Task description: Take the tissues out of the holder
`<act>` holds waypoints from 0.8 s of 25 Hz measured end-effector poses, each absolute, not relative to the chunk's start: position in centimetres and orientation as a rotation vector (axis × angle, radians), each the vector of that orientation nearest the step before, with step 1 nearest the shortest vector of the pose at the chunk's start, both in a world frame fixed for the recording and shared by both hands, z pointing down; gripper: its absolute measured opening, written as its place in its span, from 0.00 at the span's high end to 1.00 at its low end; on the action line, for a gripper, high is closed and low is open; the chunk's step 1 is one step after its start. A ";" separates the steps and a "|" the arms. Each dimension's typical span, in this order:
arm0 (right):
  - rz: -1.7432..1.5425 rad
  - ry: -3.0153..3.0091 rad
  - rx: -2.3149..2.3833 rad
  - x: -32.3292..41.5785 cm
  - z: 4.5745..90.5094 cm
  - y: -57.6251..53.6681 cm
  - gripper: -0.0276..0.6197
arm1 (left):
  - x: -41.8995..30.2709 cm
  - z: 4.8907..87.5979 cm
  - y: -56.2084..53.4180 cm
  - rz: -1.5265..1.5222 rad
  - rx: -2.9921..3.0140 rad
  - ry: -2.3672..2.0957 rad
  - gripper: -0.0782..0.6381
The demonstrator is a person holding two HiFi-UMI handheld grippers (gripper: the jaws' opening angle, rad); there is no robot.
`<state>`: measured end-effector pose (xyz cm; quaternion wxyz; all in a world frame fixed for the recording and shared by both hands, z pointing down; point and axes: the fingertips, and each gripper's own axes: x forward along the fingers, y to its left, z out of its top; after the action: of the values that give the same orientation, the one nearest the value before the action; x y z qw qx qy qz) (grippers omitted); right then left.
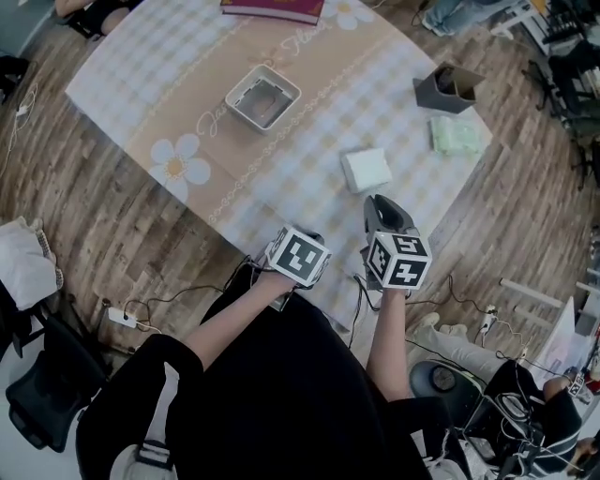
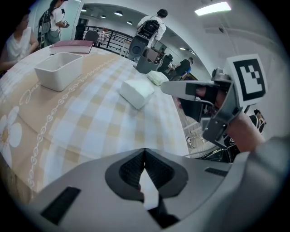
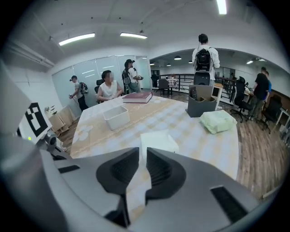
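A white stack of tissues (image 1: 366, 169) lies flat on the checked tablecloth (image 1: 309, 131), and a pale green tissue pack (image 1: 457, 136) lies near the table's right edge. Behind the pack stands a grey holder (image 1: 447, 89). My right gripper (image 3: 142, 158) hovers over the near table edge just short of the white stack (image 3: 157, 140), its jaws a narrow slit apart with nothing between them. My left gripper (image 2: 145, 154) is beside it at the left, jaw tips touching and empty. In the left gripper view the right gripper (image 2: 174, 87) points at the stack (image 2: 136, 93).
An open white tray (image 1: 262, 98) sits mid-table, nothing visible inside. A dark red book (image 1: 272, 9) lies at the far edge. People sit and stand beyond the table. Cables and a power strip (image 1: 122, 319) lie on the wood floor.
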<state>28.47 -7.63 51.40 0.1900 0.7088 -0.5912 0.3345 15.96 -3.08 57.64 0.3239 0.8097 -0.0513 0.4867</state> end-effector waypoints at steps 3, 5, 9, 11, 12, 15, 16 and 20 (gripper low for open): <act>0.969 -1.687 1.997 27.2 51.0 -5.9 0.91 | 16.1 57.3 -2.4 1.275 2.146 -0.150 0.88; 0.989 -1.697 1.997 26.4 50.8 -4.7 0.92 | 16.2 57.1 -1.8 1.279 2.158 -0.151 0.88; 1.031 -1.711 1.998 24.8 50.4 -2.1 0.94 | 16.3 56.7 -0.6 1.275 2.192 -0.171 0.88; 1.053 -1.713 1.993 24.0 50.3 -0.7 0.94 | 16.2 56.3 0.0 1.271 2.206 -0.199 0.88; 1.067 -1.713 1.991 23.6 50.3 0.0 0.94 | 16.1 56.3 0.3 1.268 2.215 -0.209 0.88; 1.096 -1.717 1.985 22.4 50.4 2.0 0.94 | 16.0 56.1 1.4 1.267 2.235 -0.214 0.88; 1.101 -1.717 1.984 22.1 50.4 2.6 0.94 | 15.9 55.9 1.8 1.268 2.241 -0.215 0.88; 1.128 -1.702 1.982 20.8 50.3 4.9 0.94 | 15.5 56.0 3.5 1.262 2.255 -0.216 0.88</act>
<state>20.76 4.88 50.34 0.1476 0.6888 -0.5917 0.3920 15.48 3.49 55.99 0.2708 0.8372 -0.0802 0.4683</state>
